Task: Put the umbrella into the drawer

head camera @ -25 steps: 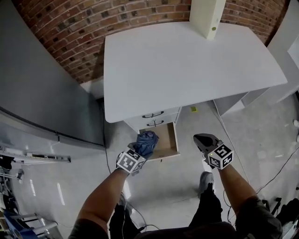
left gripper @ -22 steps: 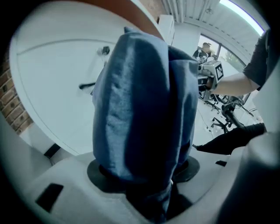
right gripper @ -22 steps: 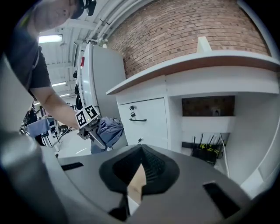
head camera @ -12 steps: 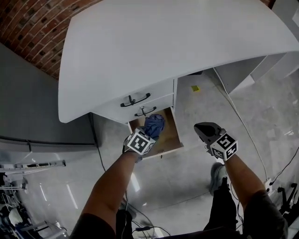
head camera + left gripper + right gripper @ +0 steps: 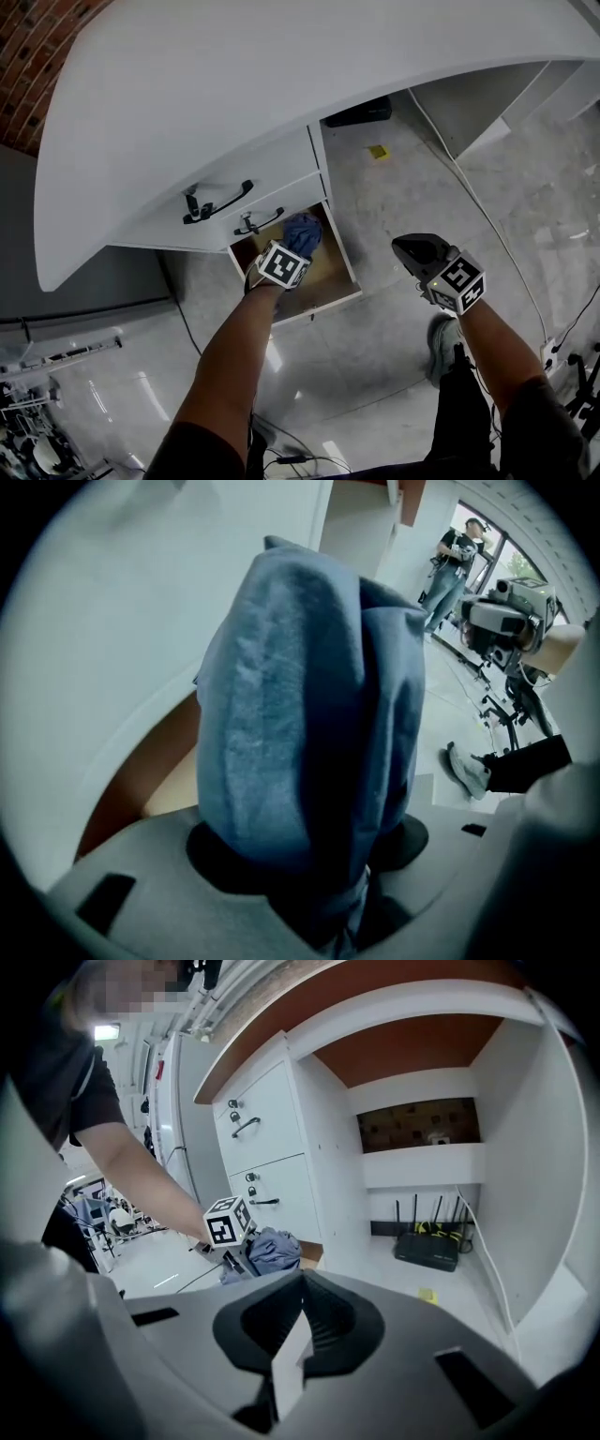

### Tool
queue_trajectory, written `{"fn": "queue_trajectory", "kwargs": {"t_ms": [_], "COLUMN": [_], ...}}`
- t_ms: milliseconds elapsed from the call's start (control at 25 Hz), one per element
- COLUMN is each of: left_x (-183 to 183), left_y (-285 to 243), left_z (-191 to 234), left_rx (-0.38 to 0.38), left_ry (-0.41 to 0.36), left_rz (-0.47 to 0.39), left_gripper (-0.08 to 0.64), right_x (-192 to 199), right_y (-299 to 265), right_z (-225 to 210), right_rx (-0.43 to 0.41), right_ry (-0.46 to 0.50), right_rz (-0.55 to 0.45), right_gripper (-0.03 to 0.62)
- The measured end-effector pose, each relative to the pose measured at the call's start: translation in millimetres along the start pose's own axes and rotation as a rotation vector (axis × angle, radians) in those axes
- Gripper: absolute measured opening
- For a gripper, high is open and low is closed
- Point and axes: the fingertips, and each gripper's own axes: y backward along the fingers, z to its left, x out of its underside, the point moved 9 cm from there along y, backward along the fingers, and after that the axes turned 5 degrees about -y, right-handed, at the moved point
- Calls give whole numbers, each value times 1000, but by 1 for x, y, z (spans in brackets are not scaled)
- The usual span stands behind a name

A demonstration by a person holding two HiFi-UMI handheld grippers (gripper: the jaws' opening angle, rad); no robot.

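The folded blue umbrella (image 5: 303,231) is clamped in my left gripper (image 5: 294,247), which points steeply down over the open bottom drawer (image 5: 312,304) of the white desk. In the left gripper view the umbrella (image 5: 300,714) fills the middle, pressed between the jaws of the left gripper (image 5: 309,847), with the drawer's brown inside (image 5: 159,780) below left. My right gripper (image 5: 414,251) hangs to the right of the drawer, over the floor, shut and empty. The right gripper view shows the right gripper (image 5: 300,1327) closed, and beyond it the umbrella (image 5: 274,1247) at the drawer.
Two closed drawers with dark handles (image 5: 217,201) sit above the open one. The white desk top (image 5: 281,84) overhangs them. A black router (image 5: 429,1247) with cables and a yellow scrap (image 5: 378,151) lie on the floor in the desk's knee space. My shoe (image 5: 441,336) is near the right gripper.
Both grippers have come down. The left one has carried the umbrella from in front of the drawer to just over its open inside. The desk now looks closer.
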Motion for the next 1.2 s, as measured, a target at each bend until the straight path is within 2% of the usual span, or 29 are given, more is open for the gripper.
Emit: {"fn": "queue_trajectory", "kwargs": {"t_ms": [200,480,680,800,880,960,1040,1200], "left_x": [1,1,1,3,0,-5,-9,-4], "left_y": [-43,-76,-86,-89,-83,-73,-60,-32], "left_z": [17,19,22,20,17,16,14,11], "left_rx": [-35,-67,-122,-157,-185,-209,-207,-189], "left_ry": [25,7,8,34,38,33,33,56], "left_rz": [54,109,101,57,-4,-72,-116,-146], "left_gripper": [255,255,261,293,347,371,374,374], "right_x": [5,30,37,40,40,38,34,16], "right_y": [4,9,11,10,9,5,0,-9], "right_z": [-15,-29,-28,-29,-30,-27,-23,-9], "right_rx": [-13,7,-5,-13,-13,-19,-30,-47], "right_ry": [21,-23,-26,-26,-31,-32,-23,-6], "right_rz": [-12,-8,-1,1,0,-4,-2,10], "right_gripper": [-8,-8,-8,-8,-8,-8,-8,-8]}}
